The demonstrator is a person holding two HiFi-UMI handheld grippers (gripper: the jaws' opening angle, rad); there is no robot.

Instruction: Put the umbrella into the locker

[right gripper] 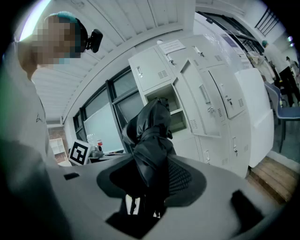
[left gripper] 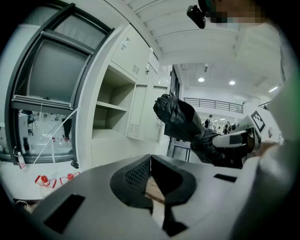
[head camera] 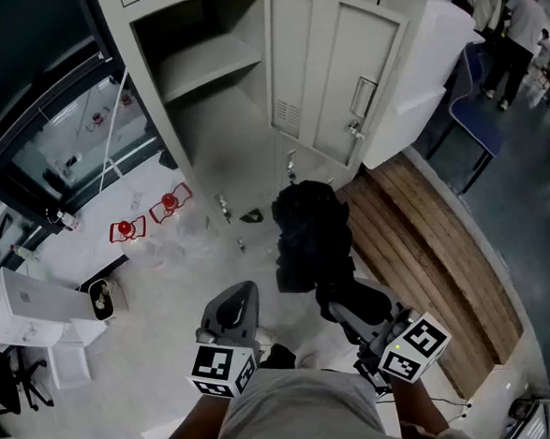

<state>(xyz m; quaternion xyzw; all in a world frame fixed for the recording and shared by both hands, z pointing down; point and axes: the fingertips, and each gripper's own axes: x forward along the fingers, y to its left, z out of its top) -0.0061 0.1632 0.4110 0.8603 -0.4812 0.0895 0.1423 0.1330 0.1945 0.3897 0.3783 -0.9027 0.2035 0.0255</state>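
right tongs (right gripper: 151, 187): clenched on black umbrella (head camera: 309, 235) | left tongs (left gripper: 150, 174): closed, empty | risk: may snag on open locker (head camera: 144, 68) door (head camera: 335, 69) or shelf (head camera: 203, 69) edge; bulky folds likely to slip from grip

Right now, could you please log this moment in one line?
right gripper: shut on folded black fabric umbrella | left gripper: shut, empty | white metal locker: door open

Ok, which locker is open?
The locker at the head view's upper left, door swung right, shelf showing inside; the lockers beside it are closed.
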